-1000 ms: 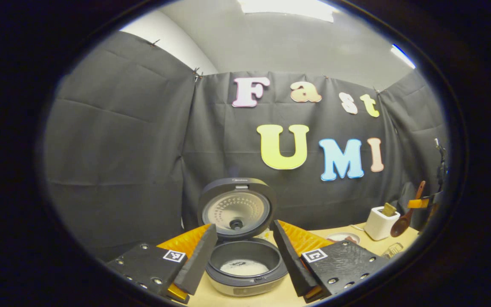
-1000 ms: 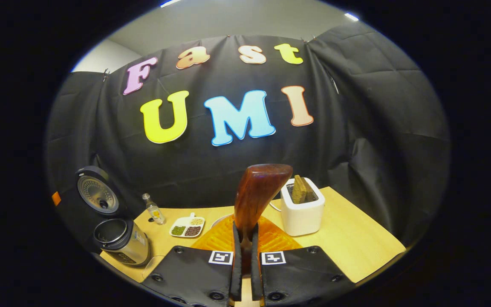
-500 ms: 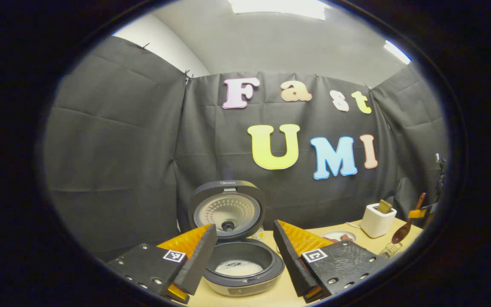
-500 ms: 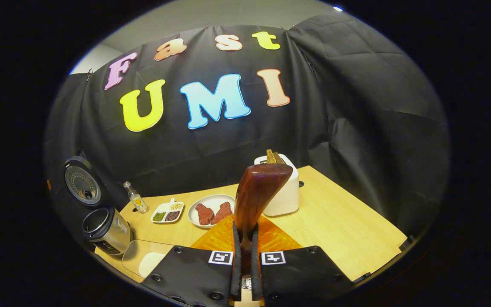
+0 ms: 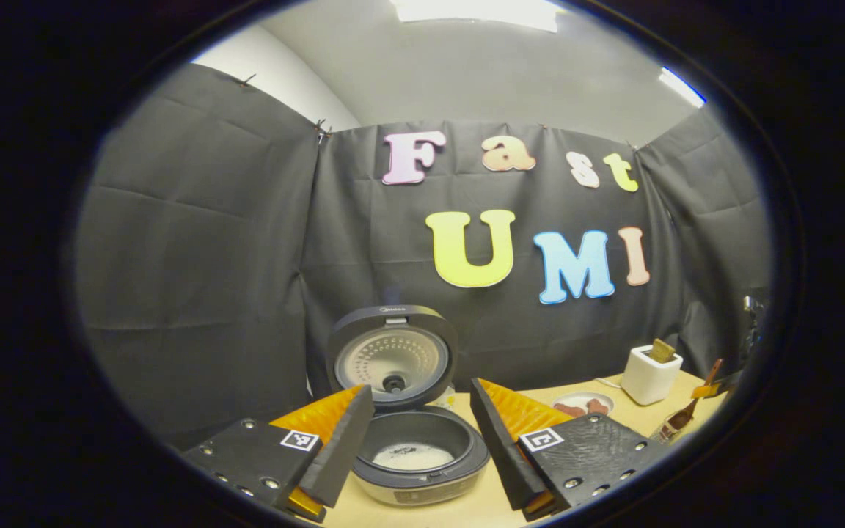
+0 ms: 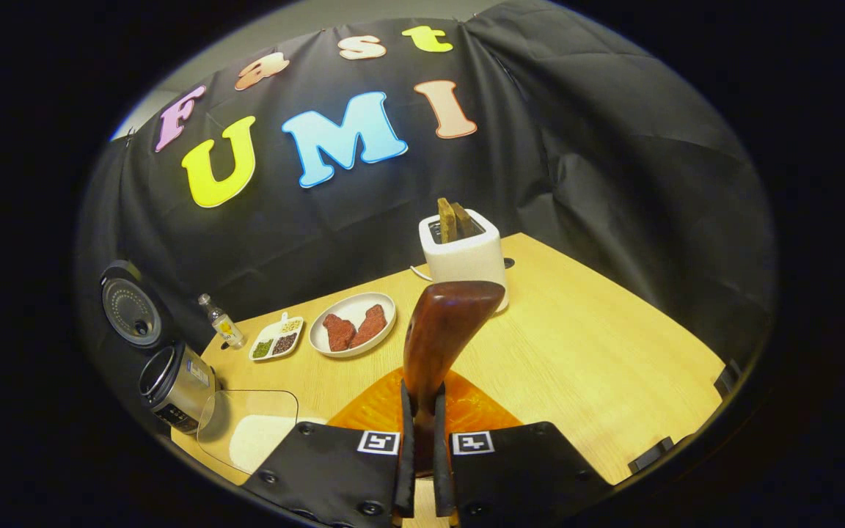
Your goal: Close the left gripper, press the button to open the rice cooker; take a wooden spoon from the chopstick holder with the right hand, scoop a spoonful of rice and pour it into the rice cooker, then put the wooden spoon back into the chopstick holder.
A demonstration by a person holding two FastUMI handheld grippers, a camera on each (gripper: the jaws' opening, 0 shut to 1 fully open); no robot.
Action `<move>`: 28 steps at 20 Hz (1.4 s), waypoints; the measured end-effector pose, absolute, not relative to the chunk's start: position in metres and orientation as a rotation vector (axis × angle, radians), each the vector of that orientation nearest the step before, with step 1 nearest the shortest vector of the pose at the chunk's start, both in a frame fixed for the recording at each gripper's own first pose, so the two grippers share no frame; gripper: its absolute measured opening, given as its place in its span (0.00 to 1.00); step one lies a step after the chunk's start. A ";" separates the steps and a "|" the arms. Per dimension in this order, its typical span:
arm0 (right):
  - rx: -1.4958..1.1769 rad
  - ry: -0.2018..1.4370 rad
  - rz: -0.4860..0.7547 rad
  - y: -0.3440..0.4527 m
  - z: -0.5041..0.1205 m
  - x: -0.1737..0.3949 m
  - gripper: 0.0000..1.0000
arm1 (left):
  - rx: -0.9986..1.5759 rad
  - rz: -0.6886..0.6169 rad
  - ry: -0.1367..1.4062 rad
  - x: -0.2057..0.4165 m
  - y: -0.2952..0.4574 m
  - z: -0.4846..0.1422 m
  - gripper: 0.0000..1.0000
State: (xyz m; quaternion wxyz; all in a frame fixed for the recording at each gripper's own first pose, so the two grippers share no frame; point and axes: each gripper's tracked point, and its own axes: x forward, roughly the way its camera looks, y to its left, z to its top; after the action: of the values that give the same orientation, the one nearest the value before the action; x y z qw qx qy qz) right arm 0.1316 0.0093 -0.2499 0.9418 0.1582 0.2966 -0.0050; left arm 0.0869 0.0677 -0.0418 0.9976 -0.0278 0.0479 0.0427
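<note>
The rice cooker (image 5: pixel 415 469) stands open just ahead of my left gripper (image 5: pixel 419 390), lid (image 5: pixel 393 359) upright and white rice in the bottom of its pot. The left gripper's fingers are spread wide, one on each side of the cooker, holding nothing. My right gripper (image 6: pixel 420 396) is shut on the handle of the dark wooden spoon (image 6: pixel 441 337), whose bowl rises straight ahead of it over the table. In the right gripper view the cooker (image 6: pixel 173 378) sits at the far left. The left gripper view shows the spoon (image 5: pixel 681 418) hanging bowl-down at the far right.
A clear container of white rice (image 6: pixel 250 440) lies next to the cooker, at the table's (image 6: pixel 576 352) near edge. Behind it are a small bottle (image 6: pixel 221 323), a divided dish of beans (image 6: pixel 276 341), a plate of meat (image 6: pixel 353 334) and a white toaster (image 6: pixel 463 253).
The right gripper has tipped down towards the table with the spoon still held, and the rice container has come into its view. The left gripper has barely moved and stays open.
</note>
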 end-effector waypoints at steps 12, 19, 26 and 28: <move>0.168 0.551 -0.001 -0.016 -0.215 0.123 0.98 | -0.055 0.075 0.094 0.099 0.060 -0.038 0.81; 0.032 0.420 -0.011 -0.030 -0.142 0.117 0.98 | -0.042 0.078 0.093 0.131 0.065 -0.023 0.81; 0.007 0.356 -0.032 -0.036 -0.108 0.106 0.98 | -0.051 0.120 0.077 0.201 0.093 0.009 0.81; 0.003 0.377 -0.050 -0.039 -0.114 0.099 0.98 | -0.054 0.135 0.077 0.223 0.105 0.014 0.81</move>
State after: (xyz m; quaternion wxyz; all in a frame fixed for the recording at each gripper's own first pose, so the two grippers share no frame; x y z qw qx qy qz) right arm 0.0992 -0.0393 -0.1140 0.9820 0.0017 0.1871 -0.0246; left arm 0.2229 0.1050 0.0145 0.9966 -0.0272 0.0386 0.0676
